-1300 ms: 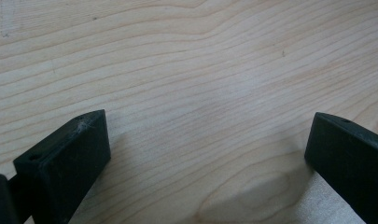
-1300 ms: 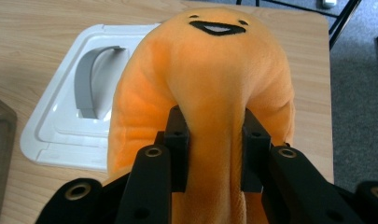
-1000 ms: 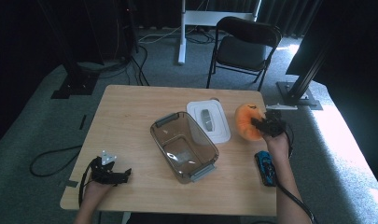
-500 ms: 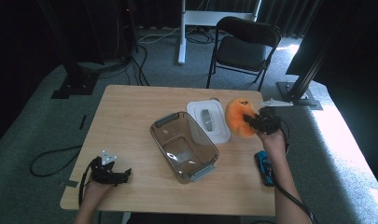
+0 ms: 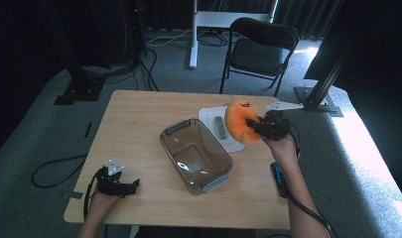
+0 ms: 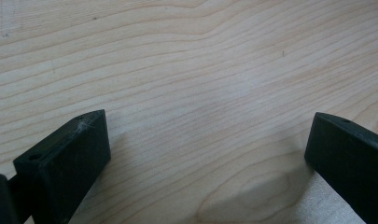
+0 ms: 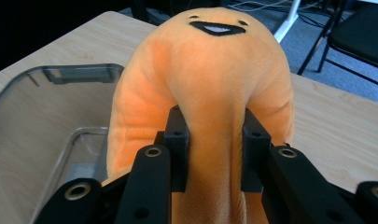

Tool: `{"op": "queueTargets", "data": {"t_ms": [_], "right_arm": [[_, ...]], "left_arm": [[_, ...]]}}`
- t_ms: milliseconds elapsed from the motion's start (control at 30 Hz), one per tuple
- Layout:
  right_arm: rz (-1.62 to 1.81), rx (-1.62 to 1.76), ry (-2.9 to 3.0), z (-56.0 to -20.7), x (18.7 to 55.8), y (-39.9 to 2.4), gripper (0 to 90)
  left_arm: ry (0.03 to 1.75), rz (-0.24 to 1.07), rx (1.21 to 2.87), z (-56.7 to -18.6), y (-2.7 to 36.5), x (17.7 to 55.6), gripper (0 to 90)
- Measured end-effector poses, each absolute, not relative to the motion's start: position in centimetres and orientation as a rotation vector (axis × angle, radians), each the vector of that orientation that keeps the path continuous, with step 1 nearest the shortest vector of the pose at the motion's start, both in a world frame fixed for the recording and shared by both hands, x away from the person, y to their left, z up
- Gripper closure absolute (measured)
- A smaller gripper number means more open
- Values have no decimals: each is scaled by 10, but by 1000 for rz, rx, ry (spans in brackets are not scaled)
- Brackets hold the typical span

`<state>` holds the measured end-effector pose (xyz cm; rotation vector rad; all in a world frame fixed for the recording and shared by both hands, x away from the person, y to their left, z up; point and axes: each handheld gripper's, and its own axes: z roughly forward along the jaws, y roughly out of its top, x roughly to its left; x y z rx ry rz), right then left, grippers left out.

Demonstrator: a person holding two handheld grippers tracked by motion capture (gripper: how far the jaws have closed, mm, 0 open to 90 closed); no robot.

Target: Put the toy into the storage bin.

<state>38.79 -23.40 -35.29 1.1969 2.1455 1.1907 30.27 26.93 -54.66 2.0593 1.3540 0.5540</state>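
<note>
Right gripper [image 7: 216, 140] around unlabelled orange plush [image 7: 210, 74]

The right gripper [image 7: 216, 154] is matte black, with two blocky square-edged pads carried on flat link arms, each arm pierced behind the pad by a round metal-ringed screw hole, and further ringed holes sit lower on the outer links. The left gripper [image 6: 205, 158] has the same black jaws, thick rectangular blocks with chamfered tips, a small hole sunk in the top face of each and faint pale scuffs on the near corner of one. Behind its jaws it carries a grey three-cornered plate [image 5: 115, 167], and a black cable trails back from each gripper's body past bare forearms.
</note>
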Motion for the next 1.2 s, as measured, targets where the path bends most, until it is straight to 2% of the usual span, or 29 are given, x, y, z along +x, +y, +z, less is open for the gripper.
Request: {"op": "queueTargets", "data": {"t_ms": [700, 1200], "right_arm": [[1312, 961, 2302, -344, 368, -171, 704], [1338, 809, 2436, -357, 352, -137, 700]], "left_arm": [[1354, 553, 2061, -546, 269, 303, 5], [1354, 552, 2061, -546, 269, 303, 5]]}}
